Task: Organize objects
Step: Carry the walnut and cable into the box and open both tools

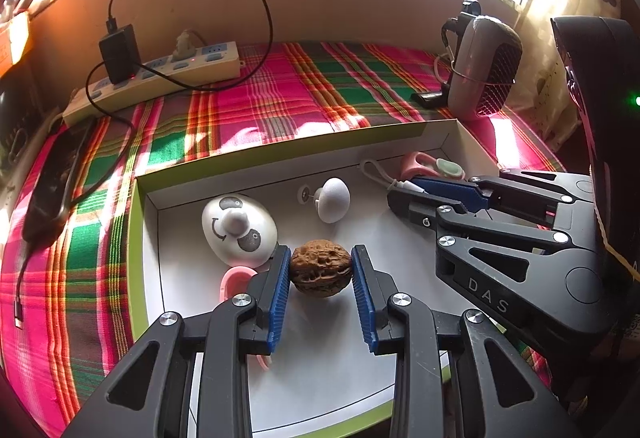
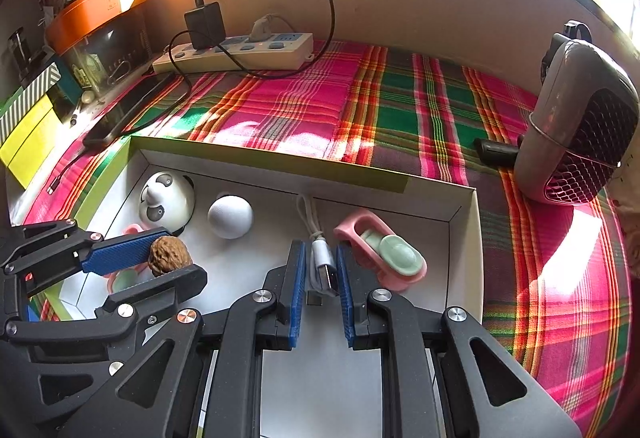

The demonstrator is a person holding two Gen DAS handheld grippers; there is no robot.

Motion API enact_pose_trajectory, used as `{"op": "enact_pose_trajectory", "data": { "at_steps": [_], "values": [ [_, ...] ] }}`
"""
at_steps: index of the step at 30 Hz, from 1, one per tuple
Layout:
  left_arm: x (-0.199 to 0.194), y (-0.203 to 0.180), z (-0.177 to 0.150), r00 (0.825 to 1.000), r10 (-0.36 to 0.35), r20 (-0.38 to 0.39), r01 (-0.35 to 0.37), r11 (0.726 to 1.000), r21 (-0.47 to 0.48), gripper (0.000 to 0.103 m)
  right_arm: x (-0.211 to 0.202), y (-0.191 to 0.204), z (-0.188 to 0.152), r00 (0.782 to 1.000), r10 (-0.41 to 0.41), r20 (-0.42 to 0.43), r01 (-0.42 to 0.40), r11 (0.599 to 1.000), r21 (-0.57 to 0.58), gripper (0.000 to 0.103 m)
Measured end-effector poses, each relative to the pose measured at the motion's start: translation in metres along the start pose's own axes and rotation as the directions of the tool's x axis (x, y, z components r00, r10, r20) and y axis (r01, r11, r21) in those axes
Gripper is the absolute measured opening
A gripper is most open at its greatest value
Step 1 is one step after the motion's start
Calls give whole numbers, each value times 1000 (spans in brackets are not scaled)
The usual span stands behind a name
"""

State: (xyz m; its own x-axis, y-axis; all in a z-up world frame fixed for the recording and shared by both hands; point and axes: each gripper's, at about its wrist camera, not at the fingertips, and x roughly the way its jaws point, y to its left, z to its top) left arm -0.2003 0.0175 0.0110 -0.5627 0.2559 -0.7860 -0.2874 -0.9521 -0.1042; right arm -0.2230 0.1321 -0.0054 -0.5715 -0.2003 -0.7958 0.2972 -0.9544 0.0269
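Observation:
A brown walnut (image 1: 321, 273) sits between the blue pads of my left gripper (image 1: 321, 264), which is shut on it just over the floor of a white box with a green rim (image 1: 280, 154). In the right wrist view the same walnut (image 2: 170, 256) and left gripper (image 2: 176, 256) show at the left. My right gripper (image 2: 320, 252) is shut on the silver plug of a white USB cable (image 2: 325, 268) inside the box (image 2: 280, 162); the left wrist view shows this gripper (image 1: 402, 190) and the cable (image 1: 380, 174) too.
In the box lie a panda egg toy (image 1: 239, 230), a white knob (image 1: 334, 198), a pink-and-green clip (image 2: 384, 250) and a pink piece (image 1: 236, 280). On the plaid cloth (image 2: 304, 106) are a power strip (image 2: 236, 52), a phone (image 2: 132, 110) and a small heater (image 2: 580, 134).

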Motion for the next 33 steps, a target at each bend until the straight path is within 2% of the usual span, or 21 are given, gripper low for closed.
{"op": "enact_pose_trajectory", "data": {
  "at_steps": [9,20,33],
  "values": [
    [0,-3,-1,1000,16,-4,-16,1000,20,29,0,1,-1,1000,-6,2,6,1000,3,18],
    [-11,-1,-3,999,25,23,-26,999,24,29,-18,2,-1,999,-2,47,1,1000,11,32],
    [-39,-3,-14,997,39,68,-41,999,34,29,-45,8,-10,996,-3,93,1,1000,26,32]
  ]
}}
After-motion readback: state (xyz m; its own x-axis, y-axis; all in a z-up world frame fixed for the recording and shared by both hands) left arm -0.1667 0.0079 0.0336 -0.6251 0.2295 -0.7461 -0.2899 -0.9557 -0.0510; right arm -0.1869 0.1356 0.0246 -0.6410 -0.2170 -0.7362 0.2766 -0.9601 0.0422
